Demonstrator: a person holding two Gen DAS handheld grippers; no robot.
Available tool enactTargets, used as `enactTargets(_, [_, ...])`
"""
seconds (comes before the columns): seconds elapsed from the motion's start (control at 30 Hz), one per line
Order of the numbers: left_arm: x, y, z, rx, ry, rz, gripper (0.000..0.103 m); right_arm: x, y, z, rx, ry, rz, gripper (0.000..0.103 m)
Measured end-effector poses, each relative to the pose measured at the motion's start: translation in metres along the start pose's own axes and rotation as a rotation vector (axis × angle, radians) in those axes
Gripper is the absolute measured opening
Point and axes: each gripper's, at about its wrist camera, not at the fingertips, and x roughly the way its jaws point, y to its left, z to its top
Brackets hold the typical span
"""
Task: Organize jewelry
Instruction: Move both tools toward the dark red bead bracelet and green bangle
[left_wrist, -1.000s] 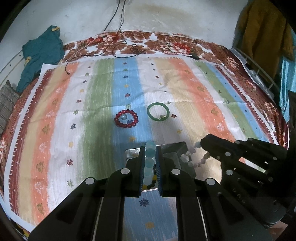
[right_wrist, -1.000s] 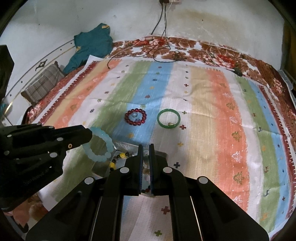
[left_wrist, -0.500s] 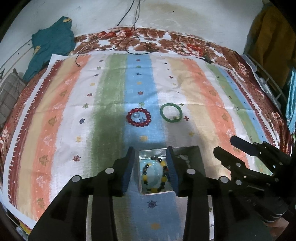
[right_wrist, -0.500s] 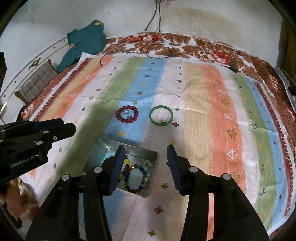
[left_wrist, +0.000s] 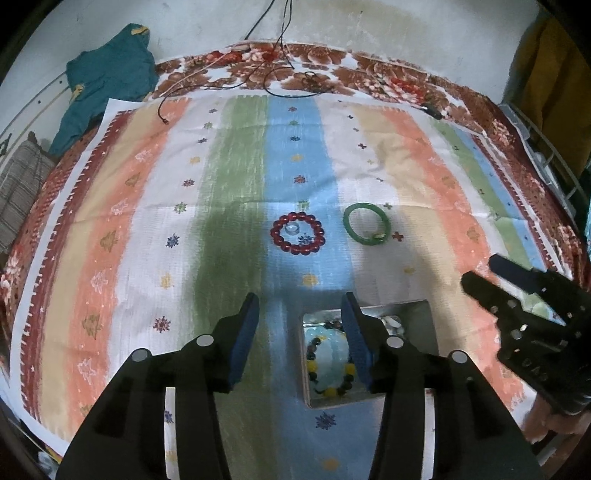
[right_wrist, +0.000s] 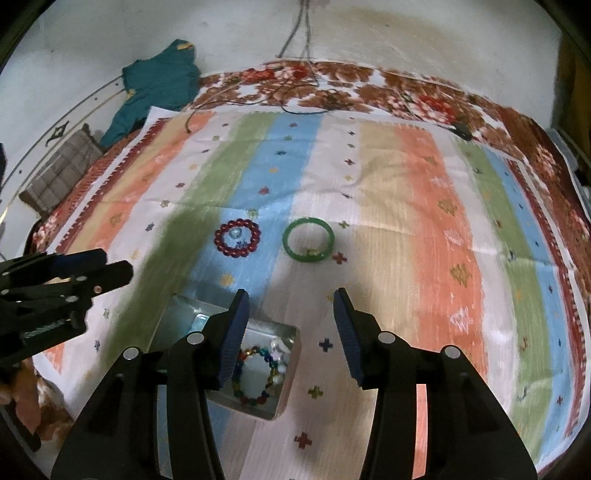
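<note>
Jewelry sits in two places before you: a multicolored bead bracelet (left_wrist: 330, 363) and a pale blue one lie in the metal tin (left_wrist: 424, 314) on the striped cloth (left_wrist: 424, 206), while the red bead bracelet (left_wrist: 297, 232) and green bangle (left_wrist: 366, 223) rest side by side, apart, farther out. Your left hand-held gripper (left_wrist: 299, 306) and right hand-held gripper (right_wrist: 290, 301) both hover spread wide, holding nothing.

Both wrist views look forward and down from above the near edge of the striped cloth (left_wrist: 229, 177). The left view sits left of the tin (left_wrist: 428, 314), the right view right of it. Both share the red beads (right_wrist: 237, 242), the bangle (right_wrist: 308, 240) and the far wall.
</note>
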Motion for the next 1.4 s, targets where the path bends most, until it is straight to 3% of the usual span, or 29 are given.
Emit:
enactTargets(0.27, [0.019, 0.009, 0.016, -0.039, -0.006, 0.032, 0.046, 0.024, -0.008, 0.010, 0.012, 0.027, -0.002, 0.056])
enactTargets(0.47, [0.040, 0.003, 0.025, -0.008, 0.010, 0.058, 0.047, 0.038, -0.009, 0.019, 0.011, 0.027, -0.009, 0.061])
enactTargets(0.77, [0.065, 0.012, 0.036, -0.060, 0.015, 0.087, 0.048, 0.057, -0.020, 0.035, 0.037, 0.020, -0.042, 0.061])
enactTargets(1.4, [0.125, 0.021, 0.057, -0.047, 0.113, 0.071, 0.049, 0.120, -0.037, 0.051, 0.052, 0.116, -0.046, 0.063])
